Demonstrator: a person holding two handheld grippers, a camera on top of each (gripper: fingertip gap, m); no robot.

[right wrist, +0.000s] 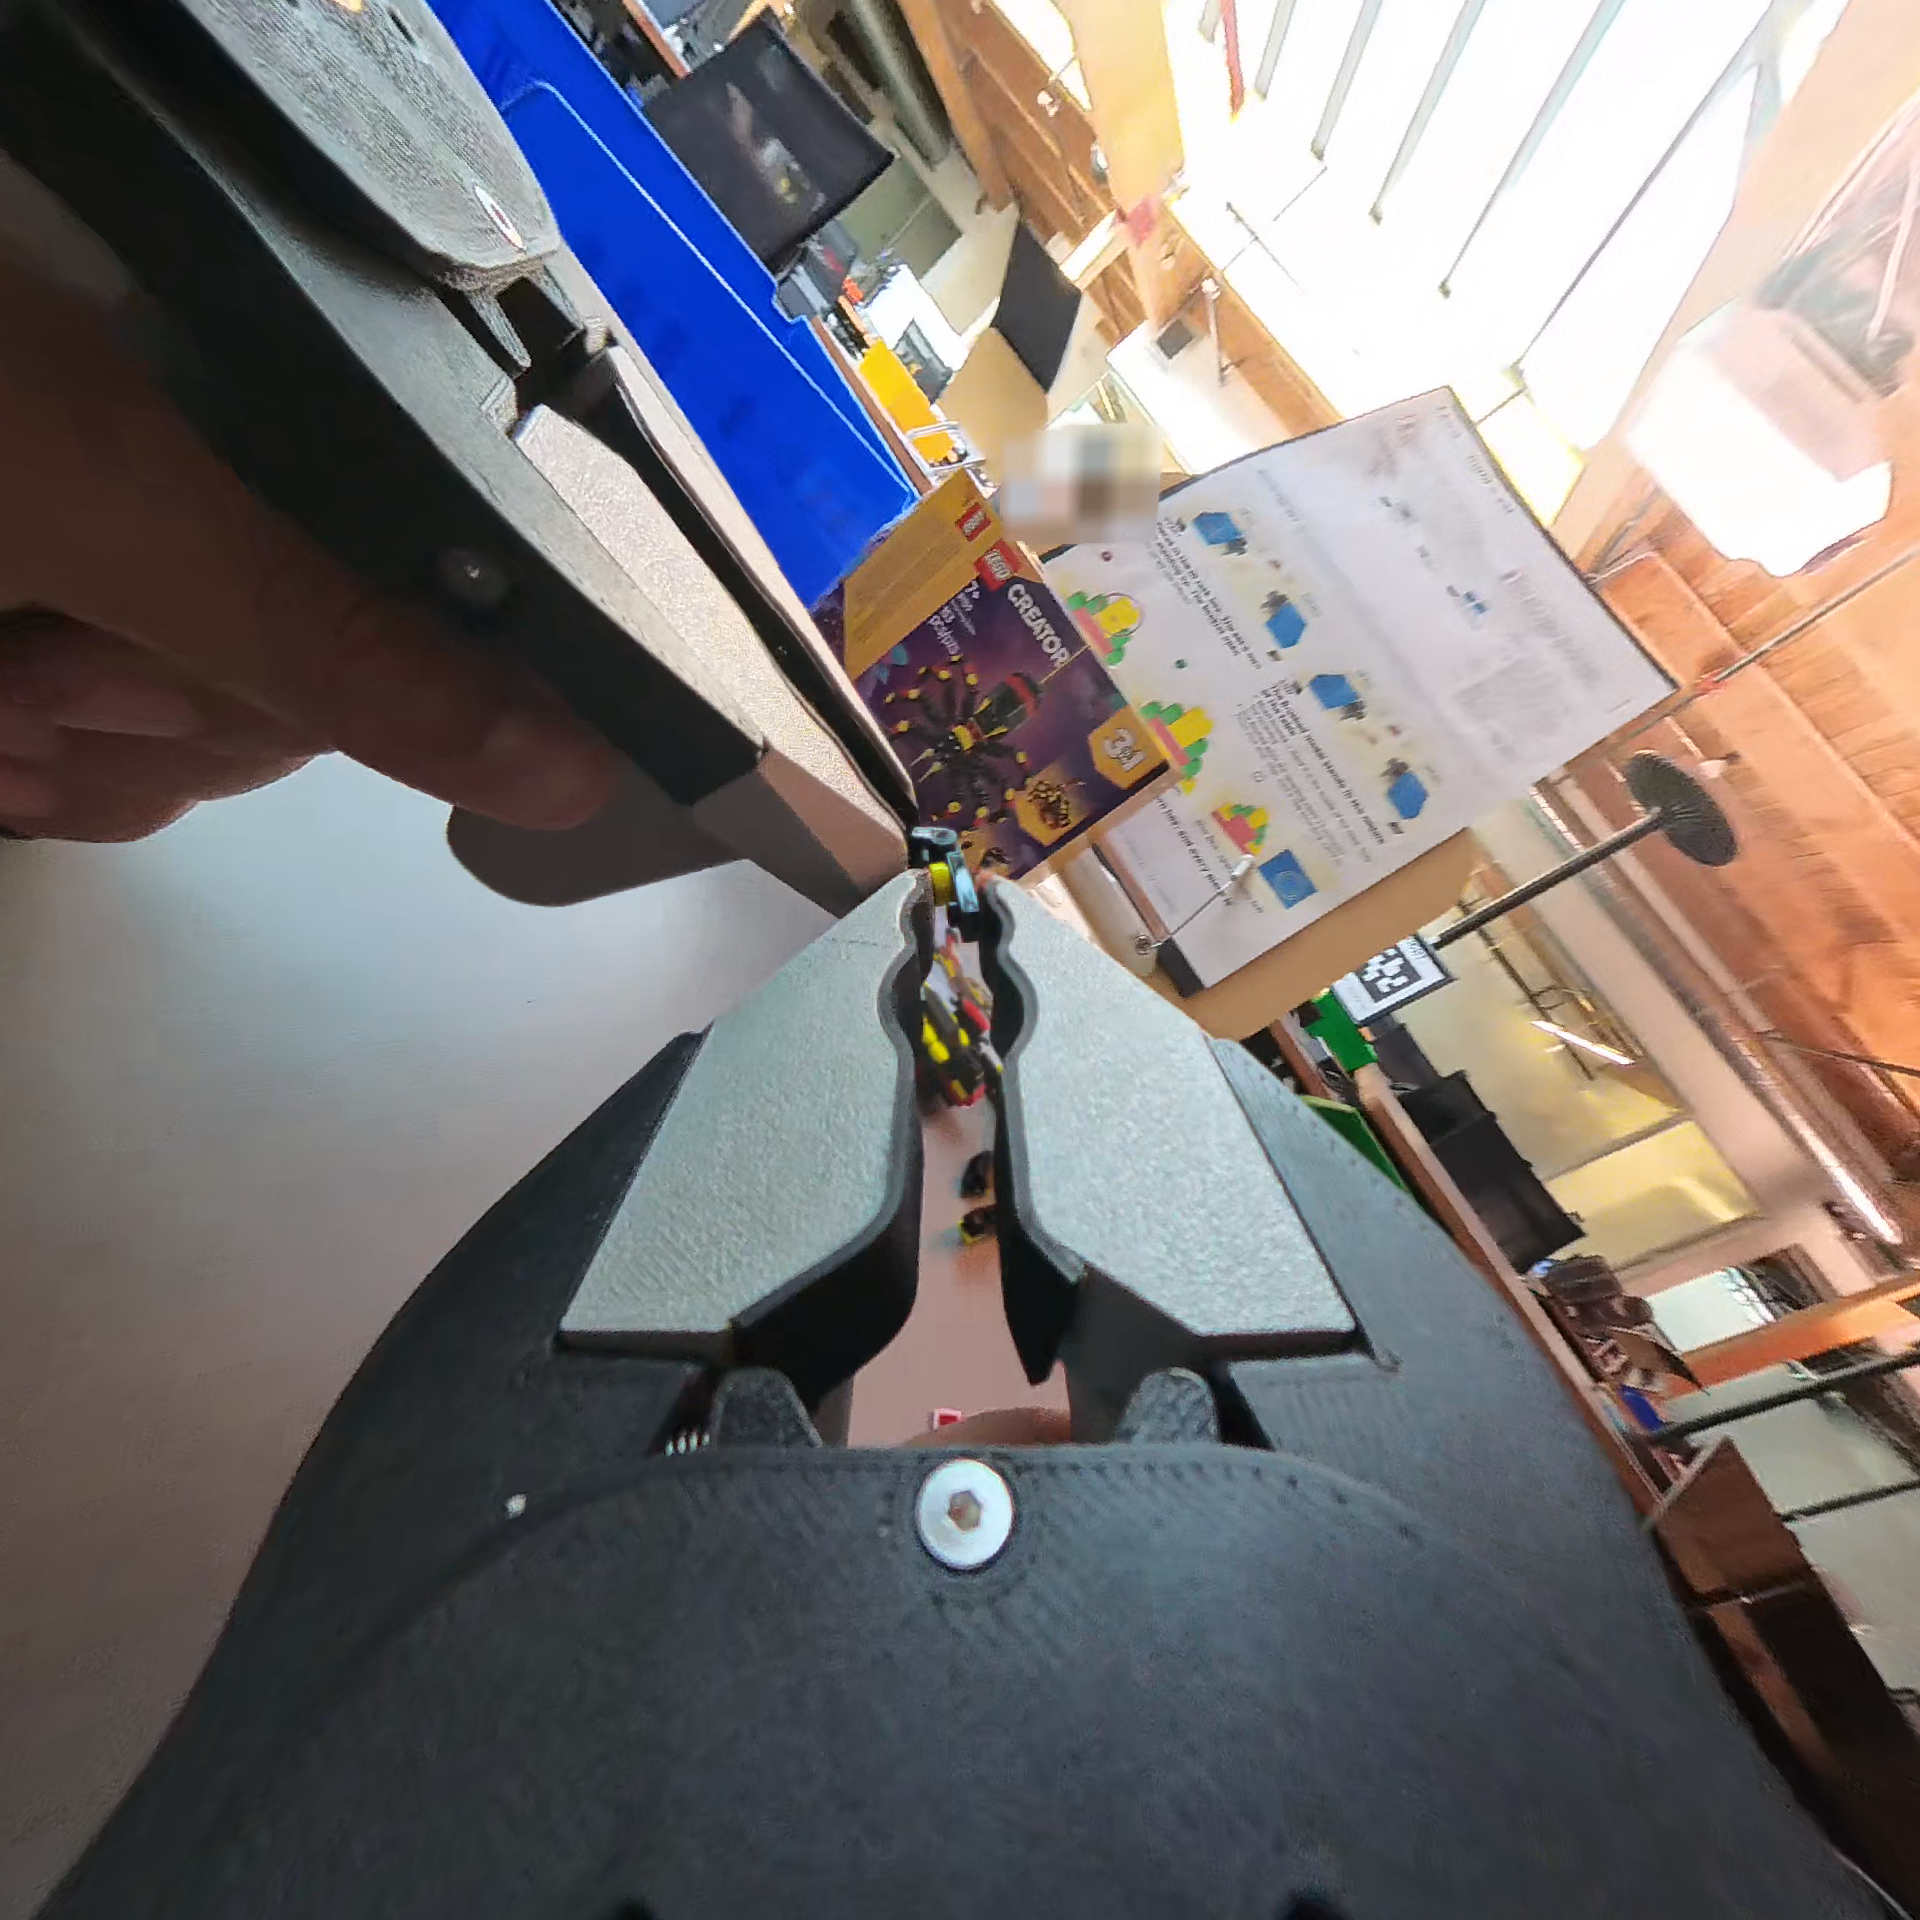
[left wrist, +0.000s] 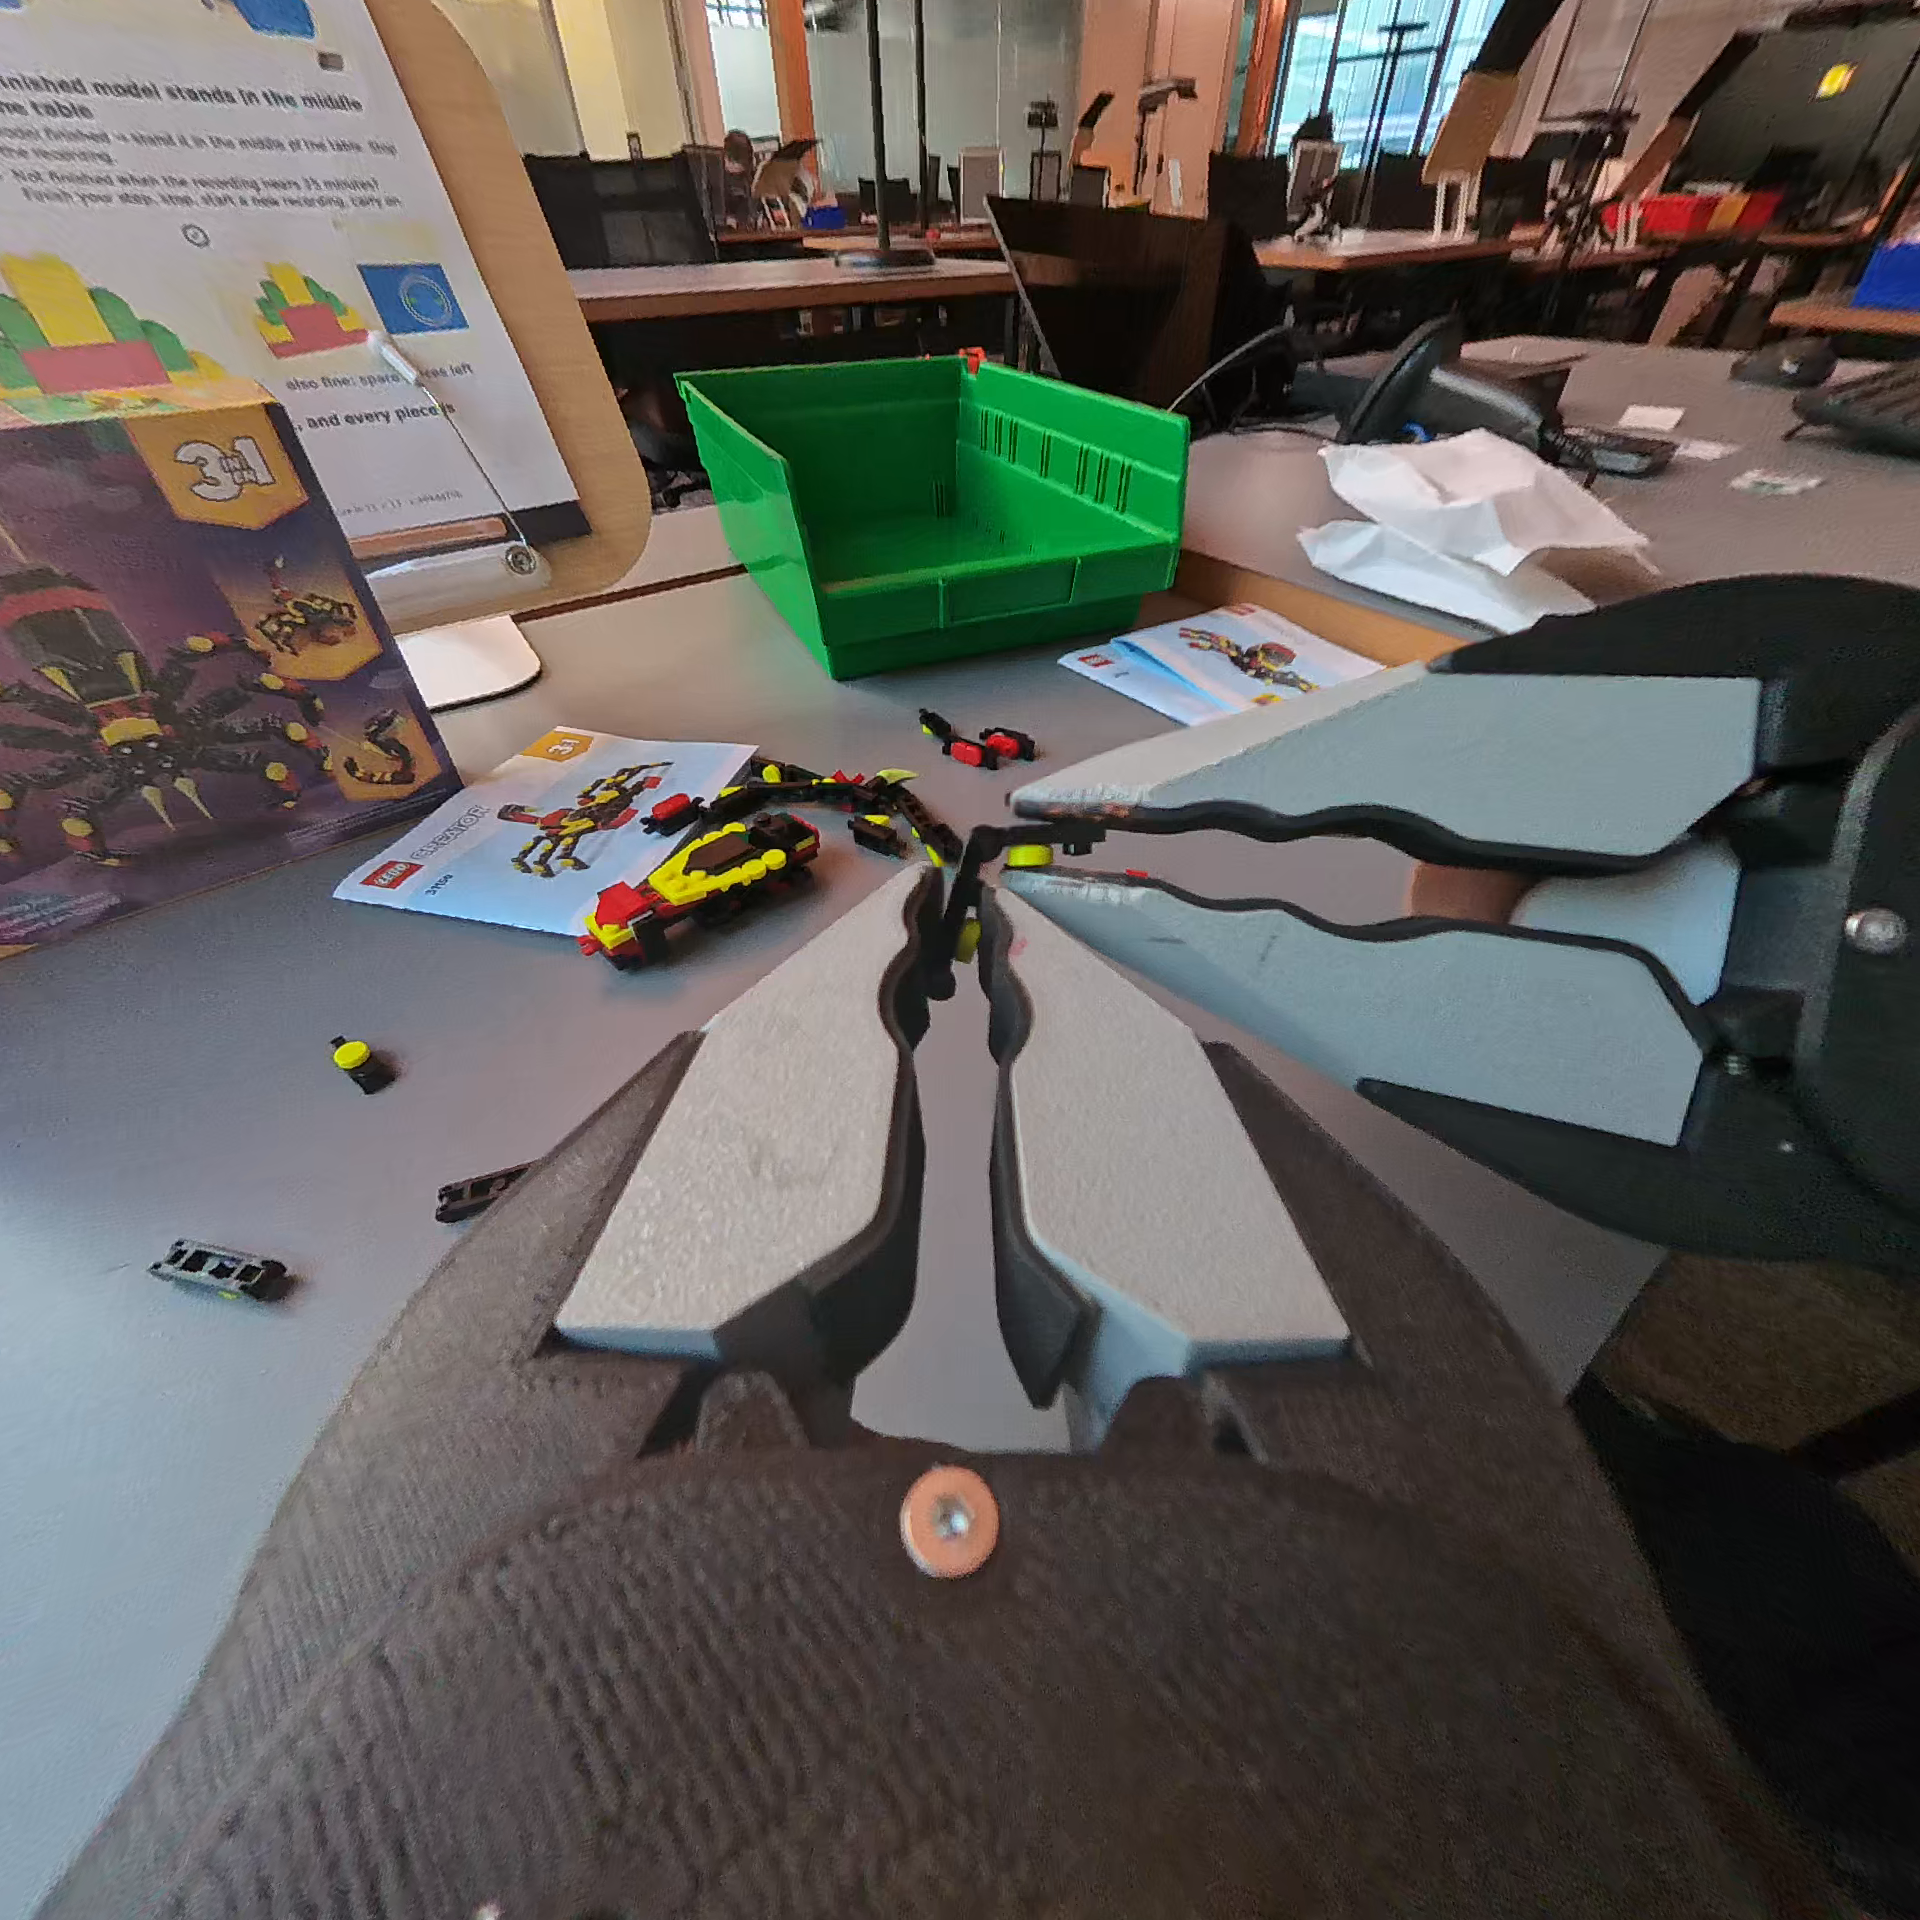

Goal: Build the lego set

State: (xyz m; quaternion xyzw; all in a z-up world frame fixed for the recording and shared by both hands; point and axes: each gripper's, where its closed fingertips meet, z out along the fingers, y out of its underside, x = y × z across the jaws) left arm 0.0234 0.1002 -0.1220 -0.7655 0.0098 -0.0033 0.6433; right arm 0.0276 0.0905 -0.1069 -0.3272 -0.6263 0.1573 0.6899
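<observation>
Bare grey table (left wrist: 156, 1455) lies open on the left, apart from two small black pieces (left wrist: 218, 1270). Ahead, the brick model (left wrist: 707, 883), booklet (left wrist: 499, 831) and green bin (left wrist: 935, 520) crowd the way; the right side seems blocked by the right gripper (left wrist: 1013, 836).

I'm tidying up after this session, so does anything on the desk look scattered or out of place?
Yes. Small black and yellow brick pieces lie strewn loose on the grey desk, outside the green plastic bin, which looks empty. Crumpled white paper lies behind it. Both tongs grip one thin black jointed piece.

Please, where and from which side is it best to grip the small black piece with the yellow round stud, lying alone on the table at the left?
Probably grip the black piece by its two dark sides, coming from above: it lies apart, and its yellow stud is round.
</observation>
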